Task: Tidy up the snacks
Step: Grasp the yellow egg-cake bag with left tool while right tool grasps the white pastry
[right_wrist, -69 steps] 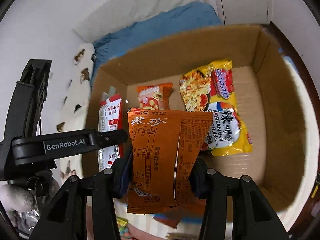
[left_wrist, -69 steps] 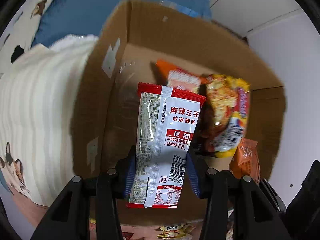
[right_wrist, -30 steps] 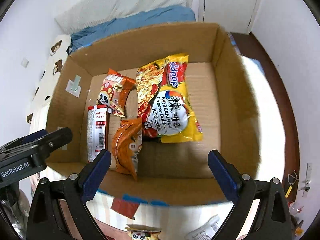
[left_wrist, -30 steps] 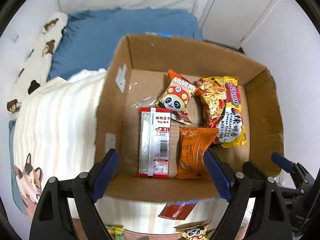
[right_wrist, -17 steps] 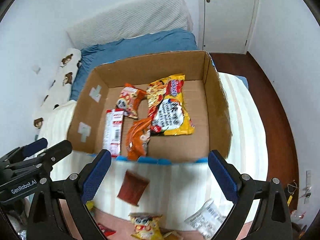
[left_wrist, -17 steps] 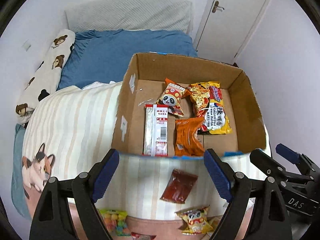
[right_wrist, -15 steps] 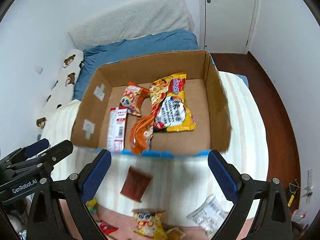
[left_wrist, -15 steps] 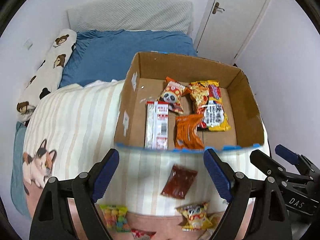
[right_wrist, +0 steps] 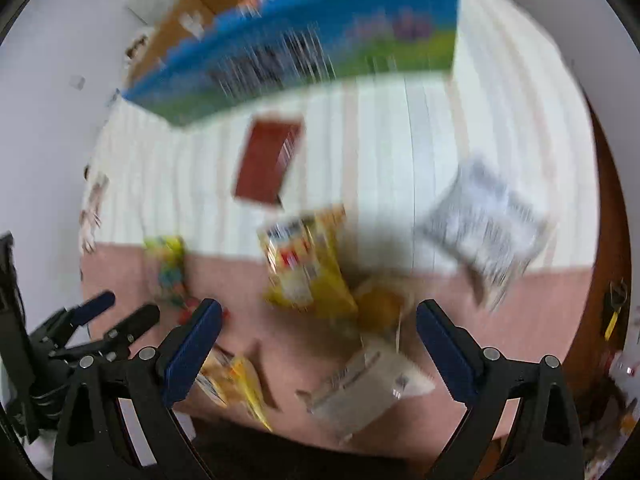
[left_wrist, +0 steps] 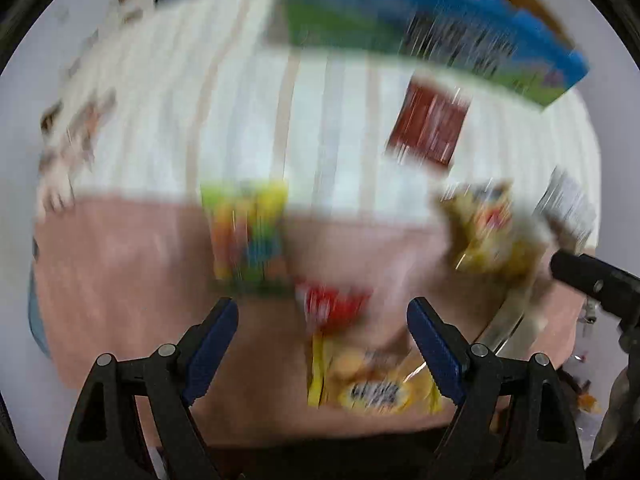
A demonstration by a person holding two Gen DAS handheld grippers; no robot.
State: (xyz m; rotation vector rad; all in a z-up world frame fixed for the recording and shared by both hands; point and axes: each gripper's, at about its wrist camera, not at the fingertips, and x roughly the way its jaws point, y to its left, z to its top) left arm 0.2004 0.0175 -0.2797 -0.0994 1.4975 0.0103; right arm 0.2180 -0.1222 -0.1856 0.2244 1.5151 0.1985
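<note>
Crinkly red-and-yellow plastic snack packet [left_wrist: 334,308] looks light and slippery; pinch its flat middle. Both left gripper [left_wrist: 322,336] and right gripper [right_wrist: 318,336] stand apart, empty.

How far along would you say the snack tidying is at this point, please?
Partly done, though the views are blurred. Some packets already sit inside the cardboard box. Nothing is in hand: the left claw and right claw are both open and empty. Still loose on the bed: a dark red packet, a yellow packet, a white packet, a colourful sweets bag and a few more nearer the claws.
</note>
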